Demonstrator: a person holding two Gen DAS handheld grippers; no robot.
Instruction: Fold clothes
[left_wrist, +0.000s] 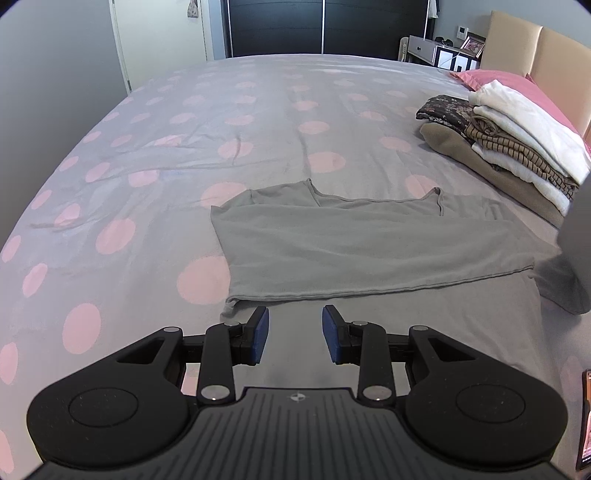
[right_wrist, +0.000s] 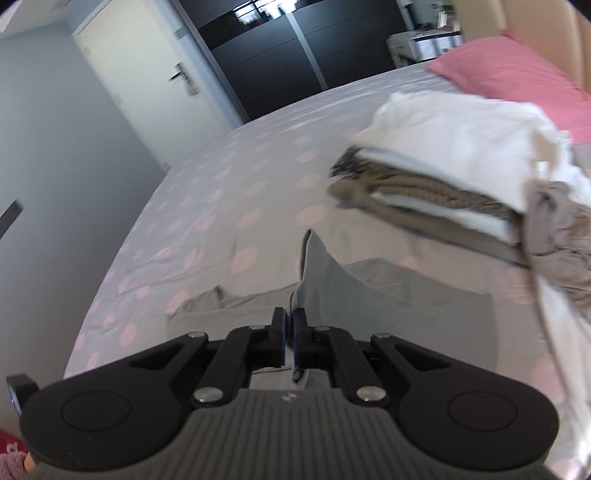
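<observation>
A grey top (left_wrist: 354, 240) lies partly folded on the bed, neckline toward the far side. My left gripper (left_wrist: 294, 325) is open and empty, just short of the garment's near hem. My right gripper (right_wrist: 290, 328) is shut on a fold of the same grey top (right_wrist: 325, 273) and lifts that part off the bed. The lifted cloth rises in a peak past the fingers. The right wrist view is blurred by motion.
A stack of folded clothes (left_wrist: 517, 144) sits at the right, near a pink pillow (left_wrist: 509, 79) and the headboard; it also shows in the right wrist view (right_wrist: 443, 173). A crumpled grey-brown garment (right_wrist: 557, 236) lies beside it. The spotted bedspread (left_wrist: 184, 147) stretches left and far.
</observation>
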